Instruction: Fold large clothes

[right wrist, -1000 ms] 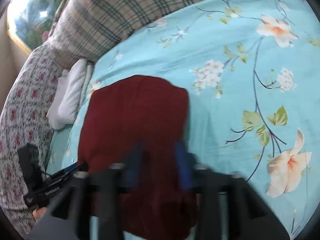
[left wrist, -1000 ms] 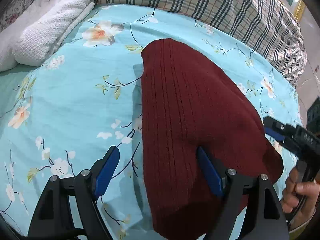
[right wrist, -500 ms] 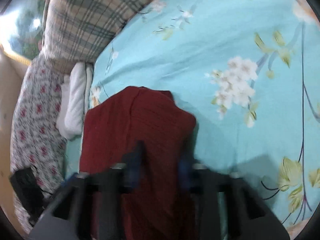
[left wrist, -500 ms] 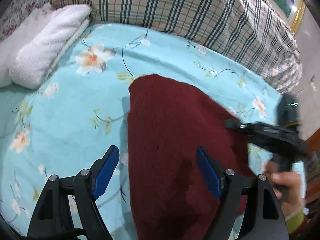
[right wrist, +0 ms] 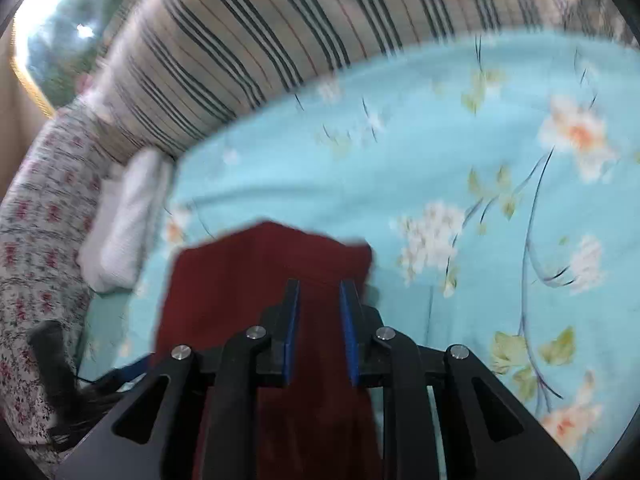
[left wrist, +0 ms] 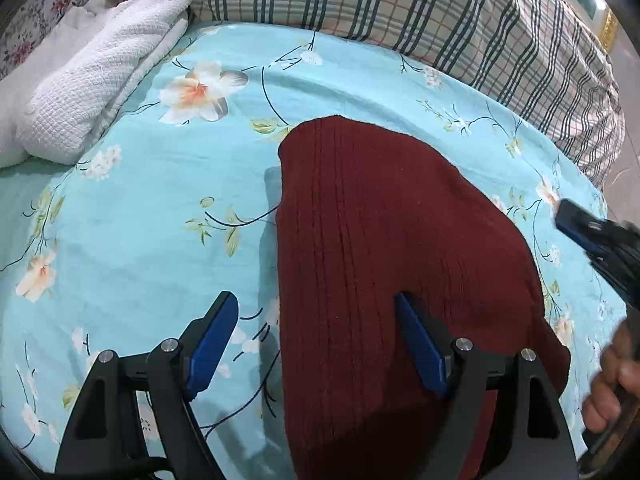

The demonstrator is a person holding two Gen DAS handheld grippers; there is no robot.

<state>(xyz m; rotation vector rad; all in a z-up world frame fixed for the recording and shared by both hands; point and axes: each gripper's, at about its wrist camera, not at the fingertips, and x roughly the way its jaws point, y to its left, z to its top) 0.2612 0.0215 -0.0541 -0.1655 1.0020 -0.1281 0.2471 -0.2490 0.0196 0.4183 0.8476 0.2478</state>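
Between and ahead of the wide-apart blue pads of the left gripper (left wrist: 316, 344) lies one dark red ribbed knit garment (left wrist: 384, 264), folded flat on the light blue floral bedsheet (left wrist: 152, 240). Only this view shows the person's hand (left wrist: 616, 392) gripping the right gripper (left wrist: 592, 232) at the garment's right edge. From the right wrist, blurred, those jaws stand narrowly parted over the cloth, holding nothing. One white folded towel (left wrist: 96, 92) and one plaid quilt (left wrist: 400, 8) lie beyond.

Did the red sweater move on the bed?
Cannot tell. The red sweater shifts in both views, but so does the white towel, so the cameras moved.
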